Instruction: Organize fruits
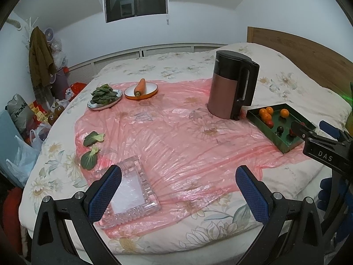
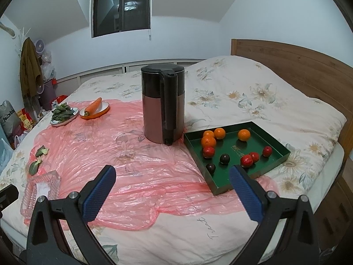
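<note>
Left wrist view: the left gripper [image 1: 178,190] hangs over a pink plastic sheet [image 1: 176,128] spread on a flowered bed, jaws spread wide and holding nothing. A clear glass tray [image 1: 130,190] lies just under its left finger. The green tray [image 1: 284,141] of fruit sits well off to the right, beside a kettle [image 1: 231,88], with the right gripper [image 1: 308,130] reaching in over its near end. Two loose green leaves [image 1: 91,149] lie to the left on the sheet.

Right wrist view: the right gripper [image 2: 172,190] is also spread wide and empty. The green tray [image 2: 273,139] lies just ahead on the right, its near corner behind the right finger. Inside are four oranges [image 2: 208,142], four red fruits [image 2: 246,161] and two dark fruits [image 2: 225,159], all lying loose. The kettle [image 2: 163,106] stands touching the tray's left corner.
</note>
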The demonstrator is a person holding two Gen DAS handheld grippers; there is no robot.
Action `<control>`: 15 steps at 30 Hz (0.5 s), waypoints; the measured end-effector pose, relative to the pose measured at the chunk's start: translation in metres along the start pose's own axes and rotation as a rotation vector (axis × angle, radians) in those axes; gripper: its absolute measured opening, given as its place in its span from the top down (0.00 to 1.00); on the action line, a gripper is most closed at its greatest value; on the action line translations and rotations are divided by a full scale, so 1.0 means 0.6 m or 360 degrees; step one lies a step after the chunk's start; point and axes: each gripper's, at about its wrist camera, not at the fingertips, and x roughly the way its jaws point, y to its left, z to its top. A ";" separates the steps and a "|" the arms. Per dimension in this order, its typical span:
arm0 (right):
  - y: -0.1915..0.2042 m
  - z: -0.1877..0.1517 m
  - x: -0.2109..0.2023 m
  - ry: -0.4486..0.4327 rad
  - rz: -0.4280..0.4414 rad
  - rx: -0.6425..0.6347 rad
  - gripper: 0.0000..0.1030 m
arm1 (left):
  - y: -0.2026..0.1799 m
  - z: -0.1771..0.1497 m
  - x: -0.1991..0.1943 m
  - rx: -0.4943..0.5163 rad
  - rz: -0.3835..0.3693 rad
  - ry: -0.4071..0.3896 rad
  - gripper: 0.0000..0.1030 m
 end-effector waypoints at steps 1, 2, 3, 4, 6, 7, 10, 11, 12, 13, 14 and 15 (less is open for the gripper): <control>0.000 0.000 0.000 -0.0001 -0.0001 0.0000 0.00 | 0.000 0.000 0.001 0.0003 -0.0001 0.0001 0.01; 0.001 0.001 0.000 -0.0001 -0.0001 0.0004 0.00 | 0.000 0.000 0.001 0.0005 -0.0002 0.0001 0.01; 0.000 0.000 0.000 -0.0001 0.0000 0.0002 0.00 | 0.000 -0.001 0.001 0.0006 -0.0003 0.0002 0.01; 0.000 0.000 0.000 -0.0001 0.0000 0.0001 0.00 | 0.000 -0.001 0.001 0.0008 -0.0003 0.0003 0.01; 0.000 0.000 0.000 -0.0001 -0.0001 0.0001 0.00 | -0.001 -0.001 0.001 0.0009 -0.0003 0.0005 0.01; 0.001 0.000 0.000 -0.0001 0.0000 0.0002 0.00 | -0.001 -0.001 0.001 0.0011 -0.0004 0.0006 0.01; 0.001 0.000 0.000 -0.0001 0.0001 -0.0009 0.00 | 0.000 -0.002 0.001 0.0013 -0.0007 0.0007 0.01; 0.002 -0.001 0.000 -0.0002 0.0003 -0.0013 0.00 | 0.000 -0.002 0.001 0.0013 -0.0007 0.0006 0.01; 0.001 -0.001 0.000 -0.0002 0.0005 -0.0017 0.00 | 0.000 -0.002 0.001 0.0013 -0.0007 0.0006 0.01; 0.001 -0.001 0.000 -0.0003 0.0006 -0.0020 0.00 | 0.000 -0.002 0.001 0.0014 -0.0006 0.0006 0.01; 0.002 0.000 0.000 -0.0003 0.0008 -0.0023 0.00 | -0.001 -0.002 0.001 0.0013 -0.0006 0.0006 0.01; 0.001 -0.001 -0.001 -0.0003 0.0009 -0.0025 0.00 | -0.001 -0.002 0.001 0.0013 -0.0006 0.0007 0.01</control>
